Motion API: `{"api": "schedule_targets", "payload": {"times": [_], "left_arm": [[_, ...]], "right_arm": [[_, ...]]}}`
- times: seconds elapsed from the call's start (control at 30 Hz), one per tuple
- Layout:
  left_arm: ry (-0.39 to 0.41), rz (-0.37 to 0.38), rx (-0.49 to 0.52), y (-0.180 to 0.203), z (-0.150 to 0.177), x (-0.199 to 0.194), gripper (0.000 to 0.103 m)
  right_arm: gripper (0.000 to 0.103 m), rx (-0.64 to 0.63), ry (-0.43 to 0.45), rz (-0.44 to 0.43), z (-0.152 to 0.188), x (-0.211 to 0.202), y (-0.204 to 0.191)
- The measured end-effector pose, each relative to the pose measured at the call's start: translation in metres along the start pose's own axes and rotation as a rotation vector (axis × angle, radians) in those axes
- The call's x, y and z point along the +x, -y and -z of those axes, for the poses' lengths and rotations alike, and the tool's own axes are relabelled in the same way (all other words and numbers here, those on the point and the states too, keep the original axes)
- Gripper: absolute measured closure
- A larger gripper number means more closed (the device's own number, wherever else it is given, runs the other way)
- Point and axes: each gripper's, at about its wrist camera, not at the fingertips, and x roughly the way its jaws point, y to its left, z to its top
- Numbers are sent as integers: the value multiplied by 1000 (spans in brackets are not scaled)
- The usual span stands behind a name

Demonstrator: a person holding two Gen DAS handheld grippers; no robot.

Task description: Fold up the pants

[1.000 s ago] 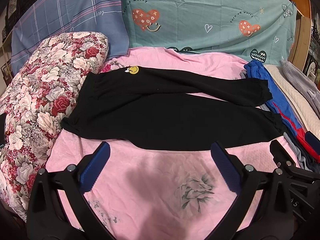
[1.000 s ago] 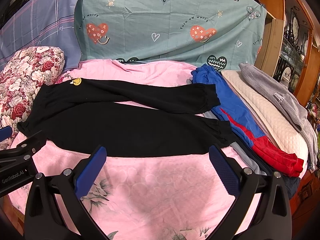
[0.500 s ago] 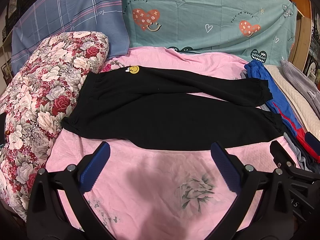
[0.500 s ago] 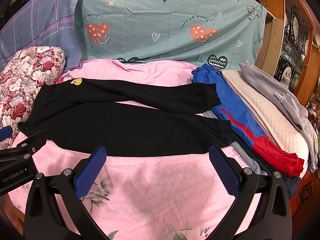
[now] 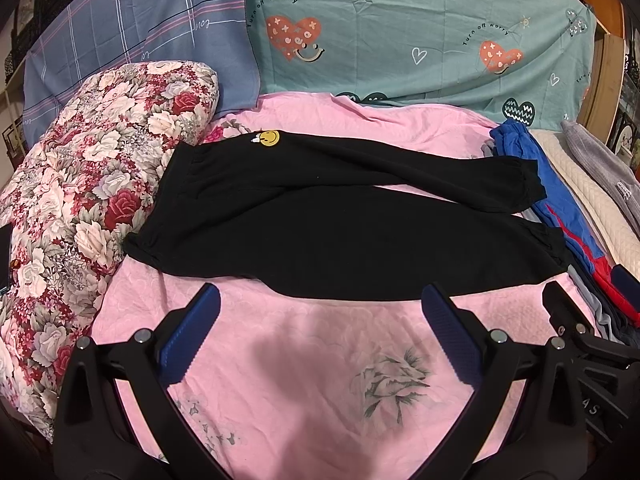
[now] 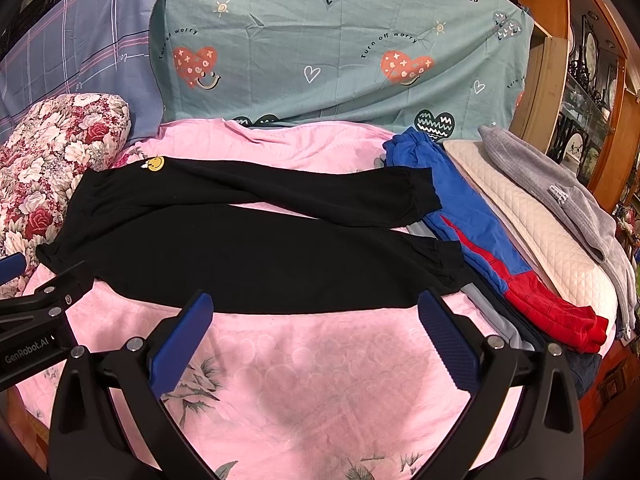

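Black pants (image 5: 340, 232) with a yellow smiley patch (image 5: 269, 138) lie flat on the pink bed sheet (image 5: 312, 360), waistband left, two legs spread to the right. They also show in the right wrist view (image 6: 256, 248). My left gripper (image 5: 320, 304) is open and empty, held just short of the near leg's lower edge. My right gripper (image 6: 316, 308) is open and empty, its tips at the near leg's lower edge. The left gripper's side shows at the left of the right wrist view (image 6: 44, 304).
A floral quilt (image 5: 80, 208) lies left of the waistband. Blue-and-red pants (image 6: 496, 248), a cream quilted pad (image 6: 532, 236) and grey garment (image 6: 560, 200) are stacked right. A teal heart-print cloth (image 6: 340, 60) hangs behind. A wooden cabinet (image 6: 592, 80) stands far right.
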Motion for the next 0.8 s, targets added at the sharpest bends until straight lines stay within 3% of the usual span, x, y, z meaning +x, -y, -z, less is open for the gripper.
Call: {"api": "schedule_targets", "payload": {"times": [0.47, 0.67, 0.8], "left_arm": [[-16, -9, -2, -9, 5, 5, 2], [-204, -18, -110, -47, 25, 56, 2], [-249, -29, -227, -104, 23, 85, 2]], "right_arm": [[1, -2, -6, -8, 0, 2, 0], [1, 0, -105, -31, 7, 29, 2], [1, 15, -162, -51, 14, 45, 3]]}}
